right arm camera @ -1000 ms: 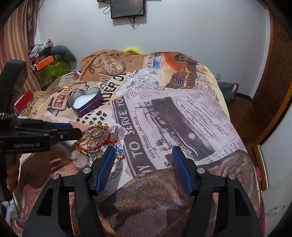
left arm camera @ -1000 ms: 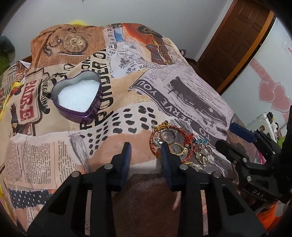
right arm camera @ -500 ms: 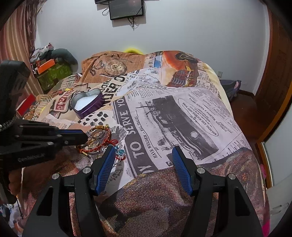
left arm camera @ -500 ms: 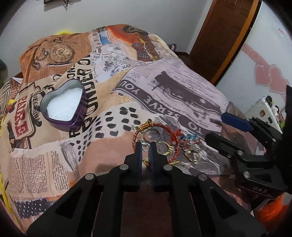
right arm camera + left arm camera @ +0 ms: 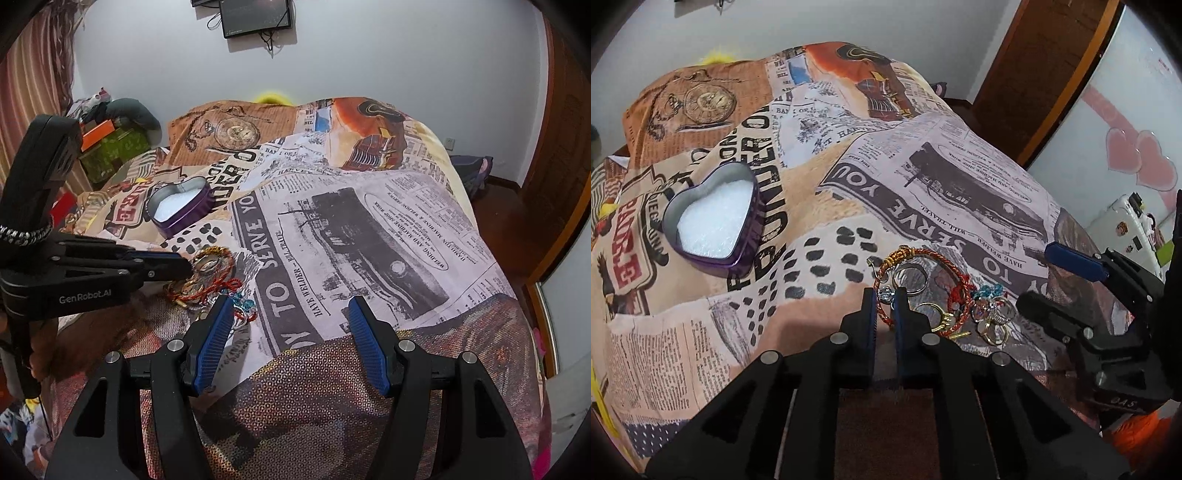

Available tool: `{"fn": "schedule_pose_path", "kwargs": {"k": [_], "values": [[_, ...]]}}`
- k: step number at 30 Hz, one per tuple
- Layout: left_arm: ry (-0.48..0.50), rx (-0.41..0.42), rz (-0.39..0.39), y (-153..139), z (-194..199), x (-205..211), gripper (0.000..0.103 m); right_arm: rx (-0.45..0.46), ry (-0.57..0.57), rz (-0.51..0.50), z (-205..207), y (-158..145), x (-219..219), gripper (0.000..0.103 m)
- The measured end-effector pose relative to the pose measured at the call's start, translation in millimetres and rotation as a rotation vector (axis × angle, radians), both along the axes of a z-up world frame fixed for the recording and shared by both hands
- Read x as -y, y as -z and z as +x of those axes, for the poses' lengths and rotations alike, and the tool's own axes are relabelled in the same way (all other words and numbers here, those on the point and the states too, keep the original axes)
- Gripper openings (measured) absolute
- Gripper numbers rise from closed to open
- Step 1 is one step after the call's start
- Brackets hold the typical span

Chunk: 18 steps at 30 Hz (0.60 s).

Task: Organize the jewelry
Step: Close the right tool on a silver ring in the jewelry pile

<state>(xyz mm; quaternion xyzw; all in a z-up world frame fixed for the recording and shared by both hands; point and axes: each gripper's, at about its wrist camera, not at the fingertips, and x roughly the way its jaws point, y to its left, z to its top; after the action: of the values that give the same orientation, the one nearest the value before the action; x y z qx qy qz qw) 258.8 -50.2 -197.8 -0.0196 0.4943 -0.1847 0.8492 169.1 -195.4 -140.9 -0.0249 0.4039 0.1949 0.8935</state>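
A pile of jewelry lies on the newspaper-print bedspread (image 5: pixel 960 184): a red cord bracelet (image 5: pixel 925 253), silver and gold rings (image 5: pixel 936 314), and a blue-beaded piece (image 5: pixel 988 293). My left gripper (image 5: pixel 884 300) is shut on the near left edge of the red cord bracelet; beside it a small silver ring shows at the tips. From the right wrist view the left gripper (image 5: pixel 186 267) reaches into the pile (image 5: pixel 212 275). My right gripper (image 5: pixel 290 314) stands open just right of the pile with nothing between its fingers. A purple heart-shaped tin (image 5: pixel 748 254) with white padding sits further back on the left.
The heart tin (image 5: pixel 194 218) lies beyond the pile. A brown sequinned cloth (image 5: pixel 332 387) covers the bed's near edge. A wooden door (image 5: pixel 1034 74) stands at the right, boxes and clutter (image 5: pixel 110 147) at the far left, and a screen (image 5: pixel 255 16) hangs on the wall.
The left gripper's jaws went from wide apart to shut on the bracelet's near edge. Its view swung a little. The right gripper stayed put and open.
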Motion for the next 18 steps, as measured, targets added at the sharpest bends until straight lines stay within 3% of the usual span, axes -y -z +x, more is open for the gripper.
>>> {"fn": "schedule_pose_path", "kwargs": {"k": [10, 14, 18], "values": [[0.032, 0.044, 0.035, 2, 3, 9, 0.003, -0.031, -0.052, -0.013, 6, 5, -9, 0.061], [0.038, 0.08, 0.045, -3, -5, 9, 0.0, -0.044, -0.07, -0.014, 5, 7, -13, 0.049], [0.031, 0.102, 0.023, -12, -16, 1, 0.0, -0.045, -0.082, 0.001, 1, 4, -13, 0.049]]}}
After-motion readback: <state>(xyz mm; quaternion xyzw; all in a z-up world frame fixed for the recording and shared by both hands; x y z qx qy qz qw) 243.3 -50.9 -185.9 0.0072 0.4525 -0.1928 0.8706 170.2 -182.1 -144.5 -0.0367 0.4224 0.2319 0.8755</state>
